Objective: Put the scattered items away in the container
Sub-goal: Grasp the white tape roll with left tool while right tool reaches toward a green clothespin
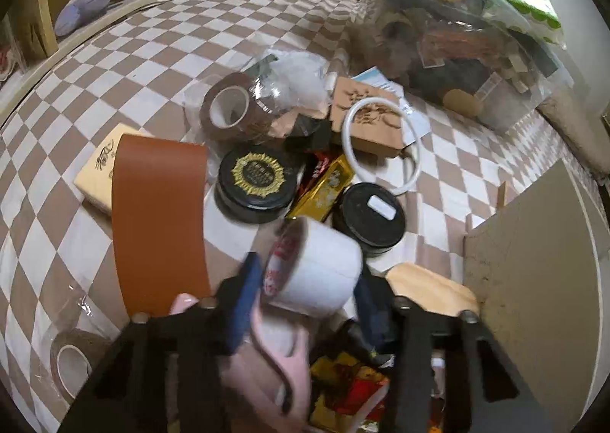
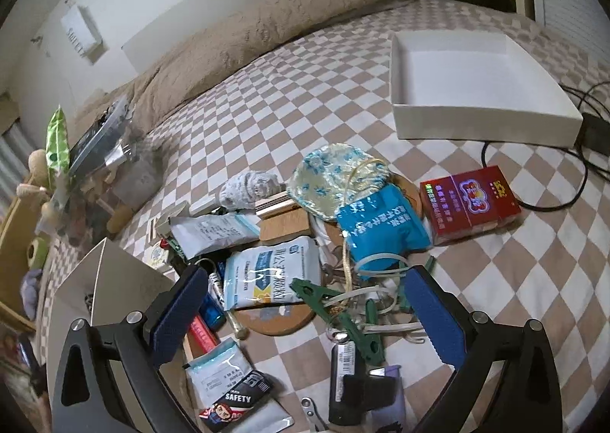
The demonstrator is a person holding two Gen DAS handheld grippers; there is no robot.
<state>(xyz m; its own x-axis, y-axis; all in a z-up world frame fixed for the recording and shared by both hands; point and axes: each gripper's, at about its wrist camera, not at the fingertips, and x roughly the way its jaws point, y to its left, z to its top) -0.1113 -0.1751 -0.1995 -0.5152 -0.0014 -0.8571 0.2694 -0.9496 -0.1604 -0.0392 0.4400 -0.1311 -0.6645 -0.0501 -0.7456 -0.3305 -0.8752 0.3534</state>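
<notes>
In the left wrist view, the left gripper point(image 1: 305, 280) is clamped on a white tape roll point(image 1: 316, 269), its 2 blue-padded fingers pressing the roll's sides; the roll sits tilted, its red-printed core facing left. Under it lie a pink object point(image 1: 282, 349) and red-and-yellow packets point(image 1: 347, 383). Just left stands a brown leather strip point(image 1: 160, 227), partly over a pale wooden block point(image 1: 95, 173). Beyond the roll sit 2 black round tins point(image 1: 257, 181), with a gold packet point(image 1: 324, 185) between them. Farther on are a brown tape roll point(image 1: 228, 108), a white ring point(image 1: 381, 143) resting on an engraved wooden piece point(image 1: 366, 120), and a clear plastic bag point(image 1: 465, 44) of odds and ends on the checkered bedsheet point(image 1: 171, 44).

In the right wrist view, the right gripper point(image 2: 305, 303) hangs with its jaws wide apart, holding nothing, over green clips point(image 2: 324, 295) and a white-and-blue sachet point(image 2: 270, 272). Past these lie a blue packet point(image 2: 381, 227), a floral pouch point(image 2: 335, 177) and a red box point(image 2: 471, 200). The white container point(image 2: 484, 120), an open shallow box, rests well apart at the far right.
</notes>
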